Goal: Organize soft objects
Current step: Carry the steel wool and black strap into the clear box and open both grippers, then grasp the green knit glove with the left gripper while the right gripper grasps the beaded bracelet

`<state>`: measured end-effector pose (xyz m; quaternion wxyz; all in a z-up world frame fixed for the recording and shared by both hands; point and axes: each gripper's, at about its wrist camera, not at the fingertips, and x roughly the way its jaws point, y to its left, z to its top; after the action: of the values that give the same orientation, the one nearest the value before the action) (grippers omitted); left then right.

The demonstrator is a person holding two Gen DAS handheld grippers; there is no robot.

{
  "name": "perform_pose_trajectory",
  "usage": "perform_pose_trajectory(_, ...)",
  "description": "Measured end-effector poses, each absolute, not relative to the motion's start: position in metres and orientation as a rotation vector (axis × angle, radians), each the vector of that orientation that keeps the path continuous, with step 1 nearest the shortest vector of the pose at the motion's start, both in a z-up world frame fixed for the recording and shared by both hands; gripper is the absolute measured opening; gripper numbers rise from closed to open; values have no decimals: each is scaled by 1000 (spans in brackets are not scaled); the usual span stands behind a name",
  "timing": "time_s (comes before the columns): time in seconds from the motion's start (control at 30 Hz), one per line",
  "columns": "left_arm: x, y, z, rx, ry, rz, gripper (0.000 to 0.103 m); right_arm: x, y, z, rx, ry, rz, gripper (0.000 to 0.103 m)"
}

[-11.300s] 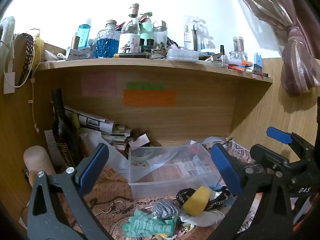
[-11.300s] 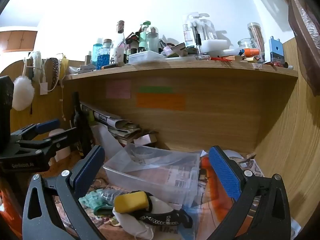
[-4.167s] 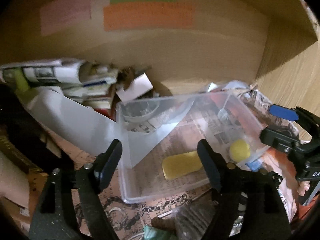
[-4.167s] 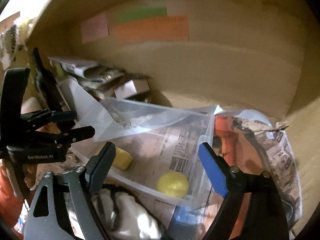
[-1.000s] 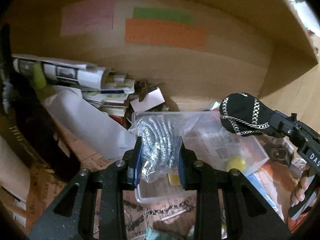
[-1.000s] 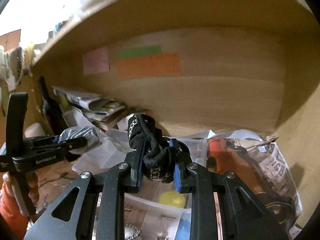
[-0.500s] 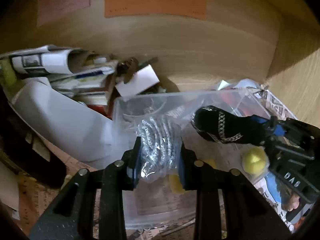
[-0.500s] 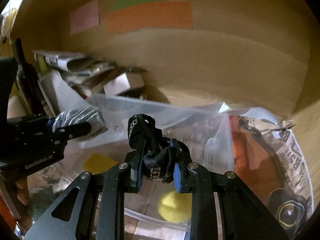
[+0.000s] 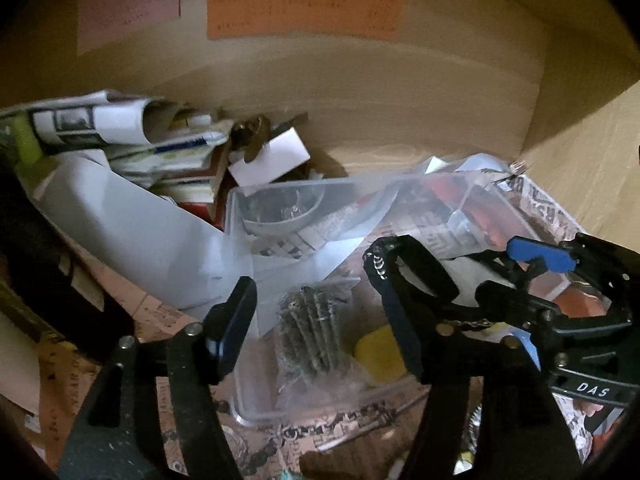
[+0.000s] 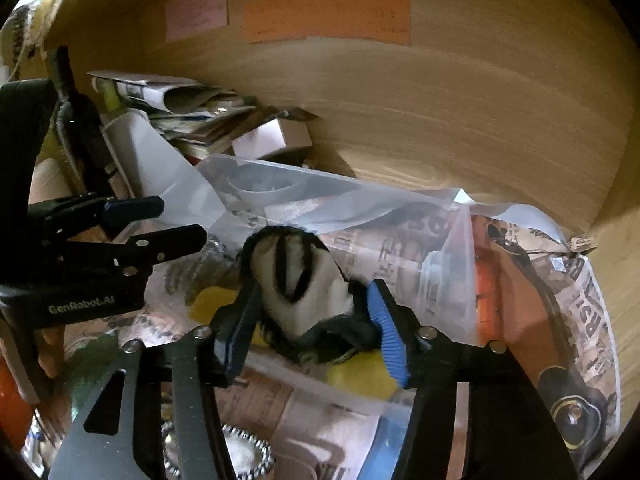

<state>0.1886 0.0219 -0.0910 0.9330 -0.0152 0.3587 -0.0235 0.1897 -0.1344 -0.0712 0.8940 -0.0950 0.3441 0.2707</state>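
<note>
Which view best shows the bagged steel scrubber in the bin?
Left wrist: the scrubber lies in plain view in the bin, between the open left claw fingers. Right wrist shows only a blurred grey patch behind the left claw.

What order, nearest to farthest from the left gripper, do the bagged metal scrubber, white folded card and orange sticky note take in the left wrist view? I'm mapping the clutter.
From the left gripper:
1. Bagged metal scrubber, between the open fingers, inside the clear plastic bin.
2. White folded card, behind the bin, at the paper stack.
3. Orange sticky note, high on the back wall.
</note>
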Motion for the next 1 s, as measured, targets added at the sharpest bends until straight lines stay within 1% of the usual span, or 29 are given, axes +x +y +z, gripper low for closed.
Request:
perform_pose_trajectory(0.03,185,22,-88,-32,729,-52,68,185,-137,-67,-191,702,566,55)
perform_pose_trajectory(0.17,167,24,-75,-31,703,-67,76,169,-146,-49,-158,639,581,68)
perform_pose_trajectory(0.23,156,26,-69,-33,684,-74,87,160,-150,-41,-148,609,586,72)
perform_pose_trajectory(0.33,138,29,-62,-31,653,-68,98,145,-158,-32,-138,571,594,76)
perform_pose_trajectory(0.4,126,31,-60,-24,642,-66,99,138,-162,-31,-139,567,594,79)
perform_pose_trajectory(0.6,98,37,-70,-31,675,-67,102,123,-173,-47,-130,608,590,79)
perform_pose_trajectory(0.73,90,40,-90,-32,732,-54,102,122,-178,-67,-106,677,589,78)
perform_pose_trajectory(0.77,90,41,-97,-31,755,-44,102,122,-178,-73,-102,695,590,77)
perform_pose_trajectory(0.83,85,40,-112,-21,800,-32,102,122,-177,-85,-97,734,598,70)
perform_pose_trajectory(0.87,84,40,-119,-18,821,-31,102,122,-177,-89,-95,750,603,65)
perform_pose_trajectory(0.93,82,42,-133,-33,859,-27,102,125,-176,-98,-85,787,618,60)
perform_pose_trajectory(1.0,80,45,-142,-64,879,-33,102,126,-175,-104,-74,814,628,53)
